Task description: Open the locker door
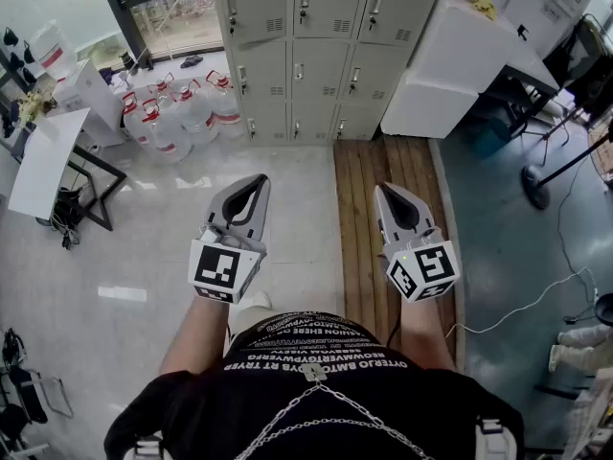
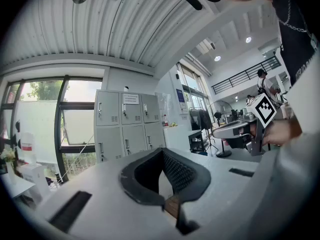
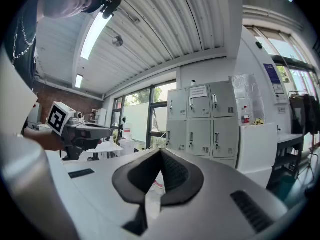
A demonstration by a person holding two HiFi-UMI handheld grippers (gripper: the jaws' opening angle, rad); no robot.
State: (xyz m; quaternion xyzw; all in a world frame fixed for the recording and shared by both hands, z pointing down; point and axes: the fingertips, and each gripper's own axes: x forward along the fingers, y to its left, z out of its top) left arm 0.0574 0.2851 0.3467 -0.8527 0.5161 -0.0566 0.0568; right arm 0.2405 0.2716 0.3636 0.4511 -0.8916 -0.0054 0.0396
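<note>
**Writing and labels.** Grey locker bank [image 1: 311,56], three columns by three rows, at the far wall. It carries one white paper label [image 2: 131,98] on the top middle door; the print is too small to read. The black shirt [image 1: 316,353] has white lettering, upside down to the head view and not reliably legible. Each gripper bears a marker cube [image 1: 224,268] with black-and-white squares.

**Grippers.**
- Left gripper [image 1: 254,182]: held level at waist height and aimed at the lockers. Jaws together at the tips, nothing between them.
- Right gripper [image 1: 388,192]: level and parallel to the left, over the wooden floor strip [image 1: 369,190]. Jaws likewise closed and empty.

**Position.** The lockers stand well apart from both grippers, across open floor. They sit between the water jugs [image 1: 177,118] and a white cabinet [image 1: 441,65].
</note>
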